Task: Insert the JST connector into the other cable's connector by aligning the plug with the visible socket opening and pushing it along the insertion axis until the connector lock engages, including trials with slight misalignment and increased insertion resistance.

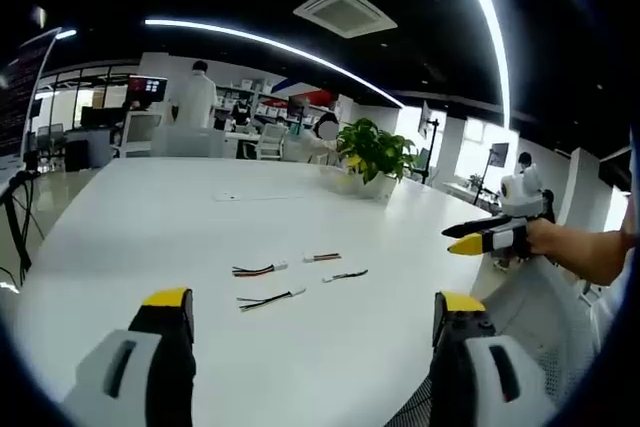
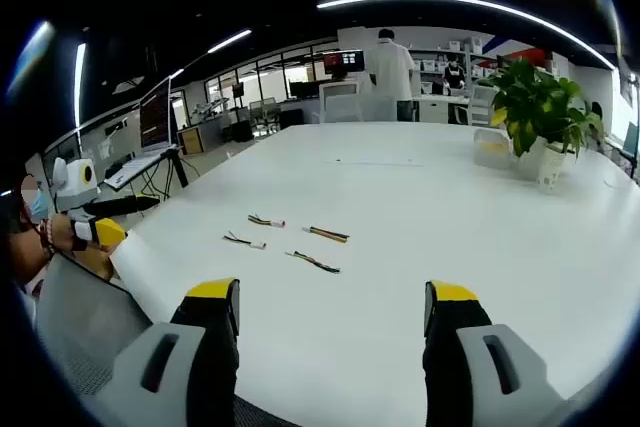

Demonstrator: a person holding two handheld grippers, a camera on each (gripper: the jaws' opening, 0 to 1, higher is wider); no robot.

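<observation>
White table (image 1: 150,217): four short cables lie loose near its middle, well short of the plant.
Left to right in the left gripper view: cable one (image 1: 258,270), cable two (image 1: 270,299), cable three (image 1: 322,257), cable four (image 1: 345,275); none joined.
Pot (image 1: 366,185), far side: holds a leafy plant (image 1: 375,149).
Left gripper (image 1: 315,312): jaws apart, empty.
Right gripper (image 2: 330,307): jaws apart, empty.

Legible text, labels, brands, numbers, signs: none. The wall monitor (image 1: 146,88) at the far end of the room shows a red and dark picture, its content too small to read. The cables on the white table (image 1: 150,237) carry no readable marking.
</observation>
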